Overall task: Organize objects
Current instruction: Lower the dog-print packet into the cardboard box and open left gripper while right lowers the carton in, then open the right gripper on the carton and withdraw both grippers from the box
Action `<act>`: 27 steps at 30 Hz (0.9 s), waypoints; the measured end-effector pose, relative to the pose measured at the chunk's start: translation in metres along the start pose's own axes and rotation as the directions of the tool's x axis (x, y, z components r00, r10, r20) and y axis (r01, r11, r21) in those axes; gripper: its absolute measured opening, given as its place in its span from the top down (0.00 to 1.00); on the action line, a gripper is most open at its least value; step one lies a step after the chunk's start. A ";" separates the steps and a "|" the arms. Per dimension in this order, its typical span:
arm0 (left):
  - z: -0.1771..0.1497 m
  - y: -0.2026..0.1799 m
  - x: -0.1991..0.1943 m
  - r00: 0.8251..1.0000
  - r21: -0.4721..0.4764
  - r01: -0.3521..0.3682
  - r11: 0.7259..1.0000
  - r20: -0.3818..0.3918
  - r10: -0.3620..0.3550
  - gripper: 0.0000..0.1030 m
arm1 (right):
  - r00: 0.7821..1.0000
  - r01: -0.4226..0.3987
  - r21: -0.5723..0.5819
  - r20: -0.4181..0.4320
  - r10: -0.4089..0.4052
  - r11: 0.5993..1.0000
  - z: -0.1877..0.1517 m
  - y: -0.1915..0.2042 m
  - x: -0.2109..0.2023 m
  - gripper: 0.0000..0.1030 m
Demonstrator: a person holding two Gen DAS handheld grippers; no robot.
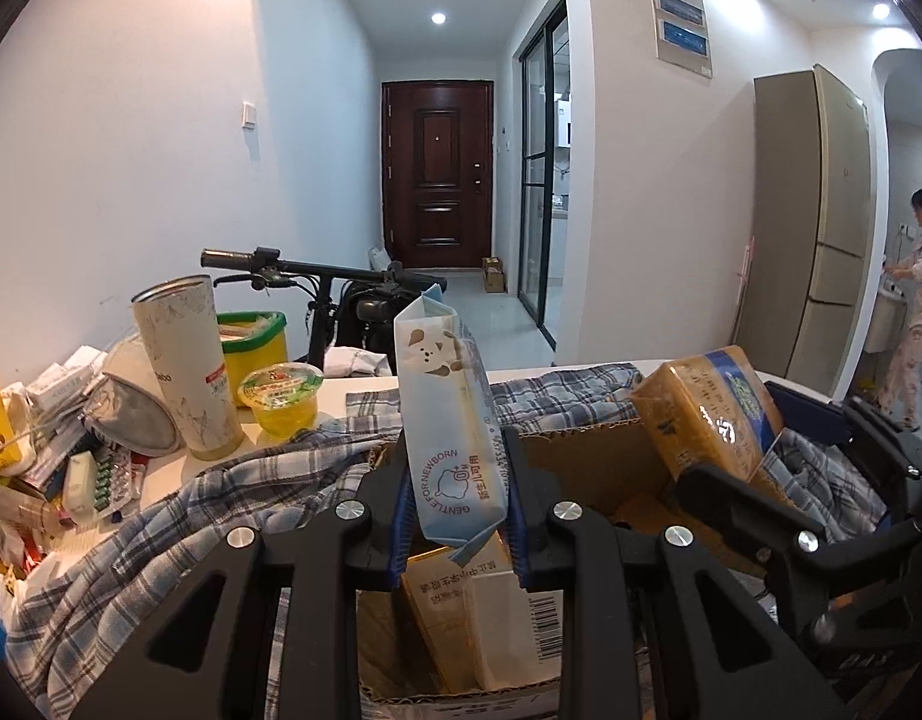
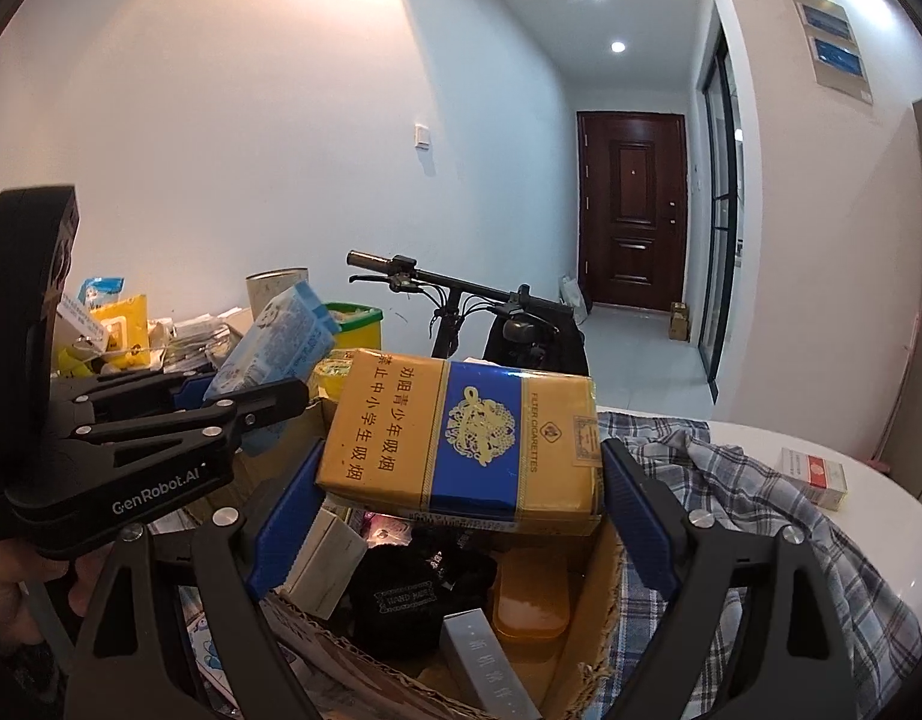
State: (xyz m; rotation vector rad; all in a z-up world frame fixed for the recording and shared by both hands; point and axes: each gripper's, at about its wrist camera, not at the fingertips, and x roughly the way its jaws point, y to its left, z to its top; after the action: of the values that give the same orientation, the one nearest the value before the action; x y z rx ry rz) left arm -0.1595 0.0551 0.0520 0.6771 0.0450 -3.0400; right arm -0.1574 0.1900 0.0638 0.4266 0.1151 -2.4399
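At far left we see a tall cup (image 1: 188, 360) and a jelly cup (image 1: 283, 399). Our left gripper (image 1: 458, 495) pinches a pale blue wipes pack (image 1: 446, 420) above the cardboard box (image 2: 587, 654). Our right gripper (image 2: 461, 516) clamps a yellow-blue cigarette carton (image 2: 461, 441) over it. A small red pack (image 2: 816, 476) lies far right.

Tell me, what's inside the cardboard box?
Inside the cardboard box you can see a black pouch, an orange case and some small boxes. The cigarette carton hides things beneath.
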 end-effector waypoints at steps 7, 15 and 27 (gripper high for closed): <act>0.002 -0.007 0.002 0.998 0.009 0.057 0.998 -0.017 -0.057 0.60 | 1.000 0.015 0.032 0.023 -0.016 0.999 0.003 -0.006 -0.005 0.15; 0.008 0.016 -0.006 0.999 -0.113 0.036 0.993 0.014 -0.035 0.00 | 0.999 0.017 0.091 0.046 -0.021 0.996 0.006 -0.021 -0.012 0.15; 0.005 0.017 -0.006 1.000 -0.073 -0.021 0.997 -0.006 0.021 0.00 | 0.999 0.036 0.069 0.006 -0.036 0.997 0.003 -0.018 -0.004 0.15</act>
State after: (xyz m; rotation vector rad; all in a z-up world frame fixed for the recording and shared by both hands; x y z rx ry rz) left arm -0.1554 0.0383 0.0589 0.6760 0.1478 -2.9997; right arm -0.1659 0.2057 0.0673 0.4503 0.0359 -2.4862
